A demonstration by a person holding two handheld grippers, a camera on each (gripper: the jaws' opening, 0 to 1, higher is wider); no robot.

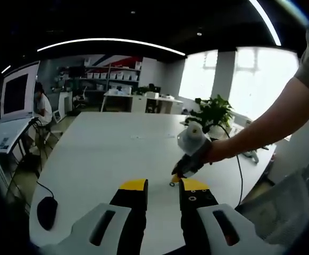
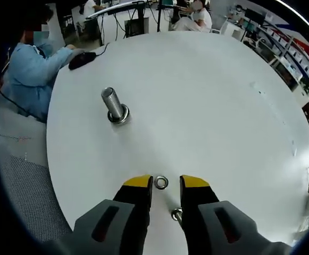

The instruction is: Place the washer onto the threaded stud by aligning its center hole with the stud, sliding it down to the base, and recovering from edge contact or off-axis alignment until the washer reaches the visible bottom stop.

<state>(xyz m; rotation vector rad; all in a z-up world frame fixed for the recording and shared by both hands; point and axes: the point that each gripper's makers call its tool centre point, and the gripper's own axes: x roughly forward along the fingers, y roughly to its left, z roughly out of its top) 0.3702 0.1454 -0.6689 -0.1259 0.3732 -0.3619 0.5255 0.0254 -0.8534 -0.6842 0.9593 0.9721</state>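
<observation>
A steel threaded stud stands upright on a round flange on the white table, to the upper left in the right gripper view. A small washer lies flat on the table between the yellow tips of my right gripper, which is open around it without touching it. A second small metal piece lies lower down between the same jaws. In the left gripper view my left gripper is open with nothing in it, and the right gripper points down at the table just beyond it.
A black mouse with its cable lies near the table's edge. A person in blue sits at the table's rim near the stud. A potted plant stands at the far side, and another person sits at a desk.
</observation>
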